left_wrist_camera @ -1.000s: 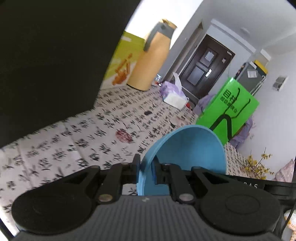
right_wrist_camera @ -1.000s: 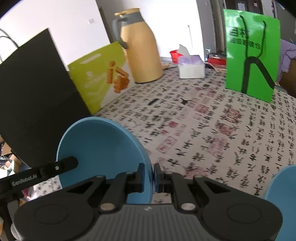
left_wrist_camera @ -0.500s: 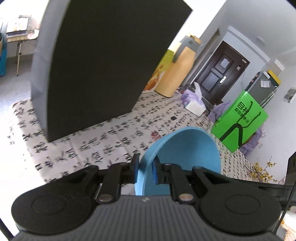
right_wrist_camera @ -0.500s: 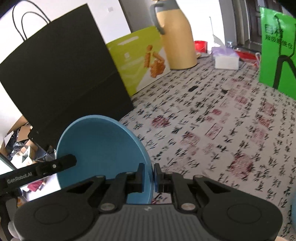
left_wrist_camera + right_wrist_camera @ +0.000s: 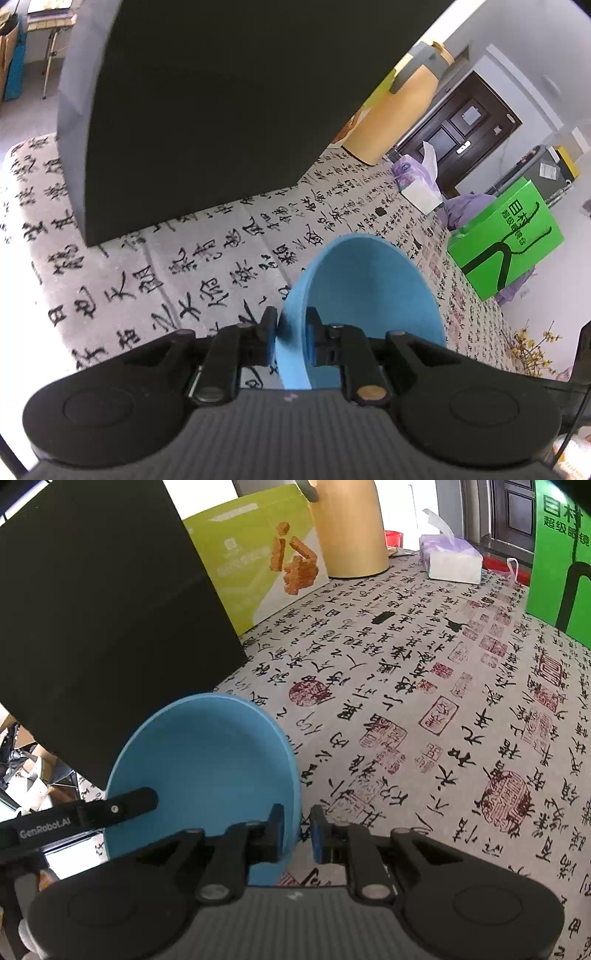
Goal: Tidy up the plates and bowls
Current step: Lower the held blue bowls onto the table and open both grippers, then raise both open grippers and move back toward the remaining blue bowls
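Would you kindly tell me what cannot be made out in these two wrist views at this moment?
- Left wrist view: the near rim of the blue plate is hidden behind the left tongs' body.
- Left wrist view: the black paper bag blocks most of the yellow thermos.
- Right wrist view: the green bag is cut off by the right edge.
- Right wrist view: the other blue plate's near edge sits behind the right tongs.
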A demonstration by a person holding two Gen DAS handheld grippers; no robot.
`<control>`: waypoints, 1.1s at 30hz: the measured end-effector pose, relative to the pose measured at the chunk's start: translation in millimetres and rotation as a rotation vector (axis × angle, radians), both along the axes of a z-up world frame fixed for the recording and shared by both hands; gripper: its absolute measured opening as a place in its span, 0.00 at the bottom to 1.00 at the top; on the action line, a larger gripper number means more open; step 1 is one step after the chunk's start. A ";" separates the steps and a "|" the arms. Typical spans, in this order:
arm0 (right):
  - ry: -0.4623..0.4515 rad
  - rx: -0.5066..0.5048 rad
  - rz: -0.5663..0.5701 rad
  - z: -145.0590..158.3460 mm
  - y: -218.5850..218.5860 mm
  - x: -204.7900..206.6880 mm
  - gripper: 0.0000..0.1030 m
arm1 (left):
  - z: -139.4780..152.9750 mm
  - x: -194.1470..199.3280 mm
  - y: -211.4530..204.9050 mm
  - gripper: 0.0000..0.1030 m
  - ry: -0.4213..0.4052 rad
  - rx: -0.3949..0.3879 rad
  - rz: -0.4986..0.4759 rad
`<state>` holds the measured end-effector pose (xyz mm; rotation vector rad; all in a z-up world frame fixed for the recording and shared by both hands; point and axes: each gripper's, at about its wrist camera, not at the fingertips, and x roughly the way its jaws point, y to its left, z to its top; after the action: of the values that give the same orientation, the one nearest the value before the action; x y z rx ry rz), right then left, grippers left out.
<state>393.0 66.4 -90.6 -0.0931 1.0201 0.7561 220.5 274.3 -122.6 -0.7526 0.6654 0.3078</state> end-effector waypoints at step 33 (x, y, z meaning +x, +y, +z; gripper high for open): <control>-0.237 0.214 -0.134 49.6 -96.8 -39.2 1.00 | 68.8 -48.7 -57.0 1.00 -0.205 0.333 0.026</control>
<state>353.8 -30.3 -41.0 0.0692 0.7088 0.7087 171.8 217.4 -53.8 -0.4664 0.3973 0.3495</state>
